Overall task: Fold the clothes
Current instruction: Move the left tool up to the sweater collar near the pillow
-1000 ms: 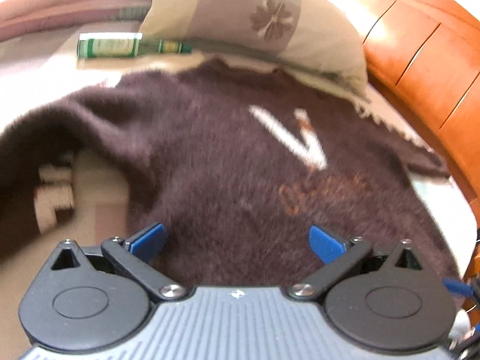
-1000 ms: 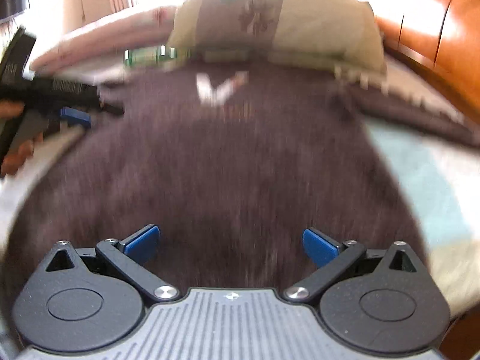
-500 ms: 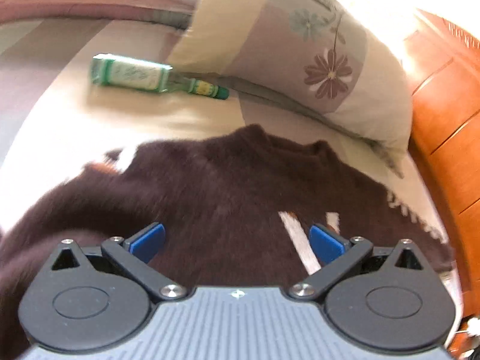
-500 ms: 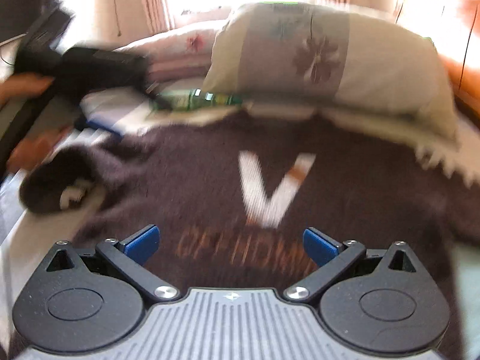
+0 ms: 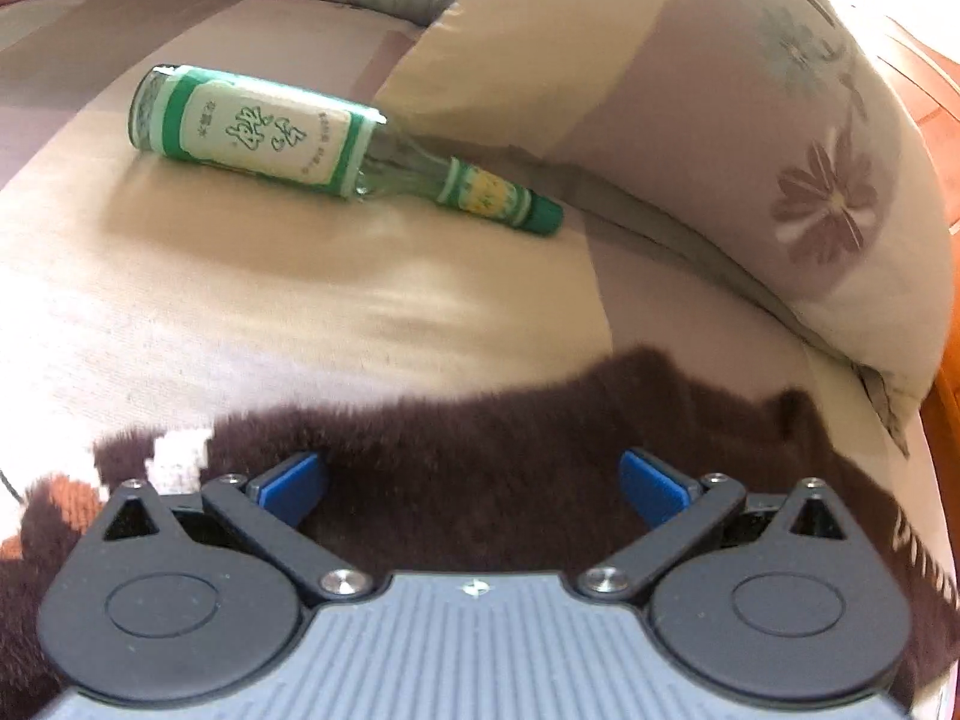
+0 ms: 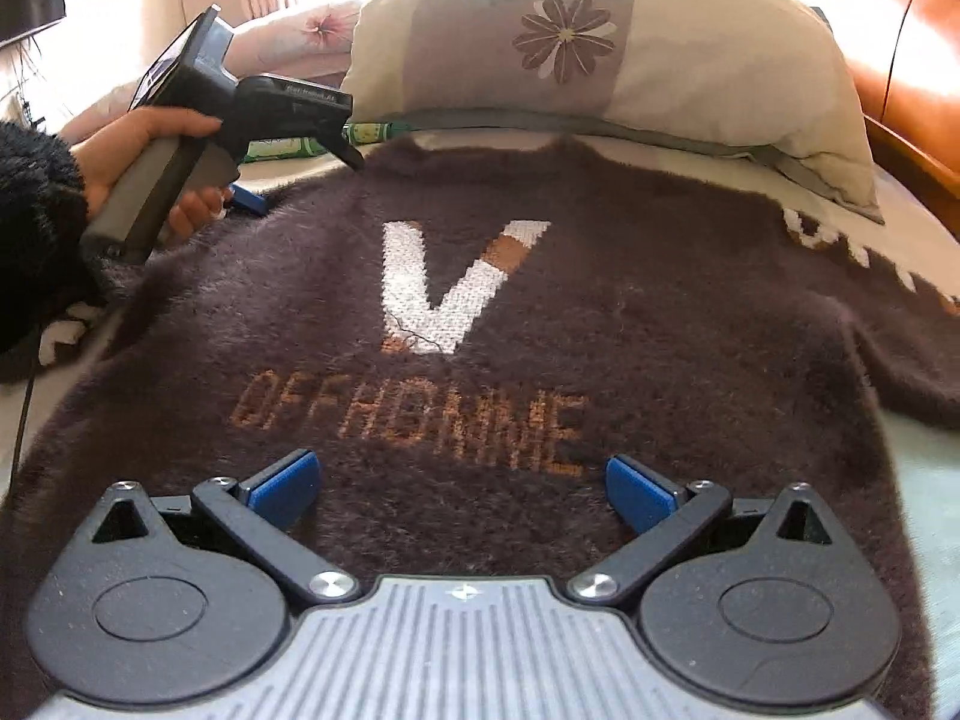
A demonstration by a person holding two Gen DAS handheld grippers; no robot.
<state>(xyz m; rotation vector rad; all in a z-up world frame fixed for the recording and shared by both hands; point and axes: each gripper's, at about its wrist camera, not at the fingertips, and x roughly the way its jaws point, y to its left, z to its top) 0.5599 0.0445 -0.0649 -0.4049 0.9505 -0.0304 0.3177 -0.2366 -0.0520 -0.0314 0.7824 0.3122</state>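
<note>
Fuzzy dark-brown sweater [image 6: 600,312], white V, spread flat, collar near pillow

Dark brown fuzzy sweater [image 6: 600,312], a white V with an orange-brown tip on its chest, orange-brown lettering just below that V. Blue pads on the black-and-grey right gripper [image 6: 459,489]. Beyond the sweater's collar, a green bottle [image 5: 312,141] with a white label; beside it, a cream-and-mauve pillow [image 6: 600,42] with purple daisies.
</note>
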